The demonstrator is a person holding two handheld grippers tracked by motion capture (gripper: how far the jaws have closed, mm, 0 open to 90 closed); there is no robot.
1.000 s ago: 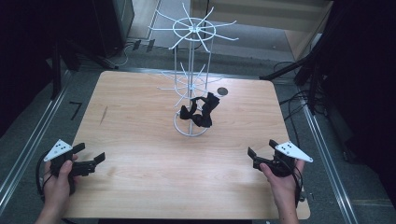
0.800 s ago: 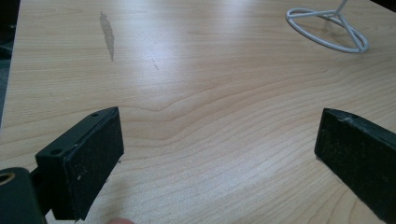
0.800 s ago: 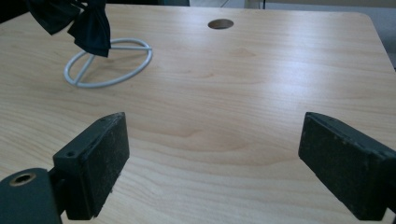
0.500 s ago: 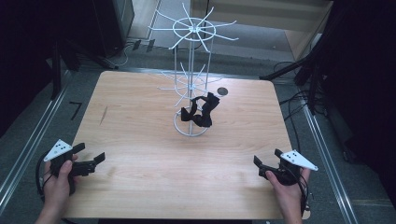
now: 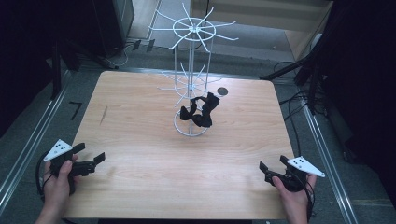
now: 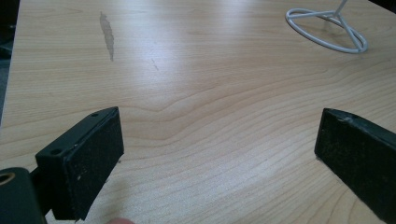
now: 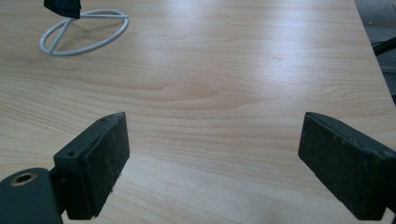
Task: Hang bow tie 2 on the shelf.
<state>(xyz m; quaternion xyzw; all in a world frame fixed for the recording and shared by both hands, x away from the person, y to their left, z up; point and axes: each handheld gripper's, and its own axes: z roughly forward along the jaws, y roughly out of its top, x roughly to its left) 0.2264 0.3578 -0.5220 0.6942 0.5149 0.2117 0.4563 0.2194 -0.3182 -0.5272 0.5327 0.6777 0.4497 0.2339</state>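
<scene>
A white wire rack [image 5: 191, 70] with radiating hooks stands on a ring base at the middle of the wooden table [image 5: 140, 140]. Black bow ties [image 5: 198, 111] hang from its lower hooks. My left gripper [image 5: 88, 160] rests near the front left corner, open, nothing between its jaws [image 6: 219, 158]. My right gripper [image 5: 271, 170] sits near the front right corner, open and empty [image 7: 212, 163]. The rack's ring base [image 6: 327, 30] lies far ahead in the left gripper view, and the same base [image 7: 84, 30] is at the top left of the right gripper view.
A small dark round disc [image 5: 222, 91] lies on the table behind the rack. A scuff mark [image 5: 103, 115] streaks the wood at the left. Metal rails and cables run along the floor beside the table's left and right edges.
My right gripper has drawn back toward the front edge of the table and slightly right. The left gripper has stayed where it was.
</scene>
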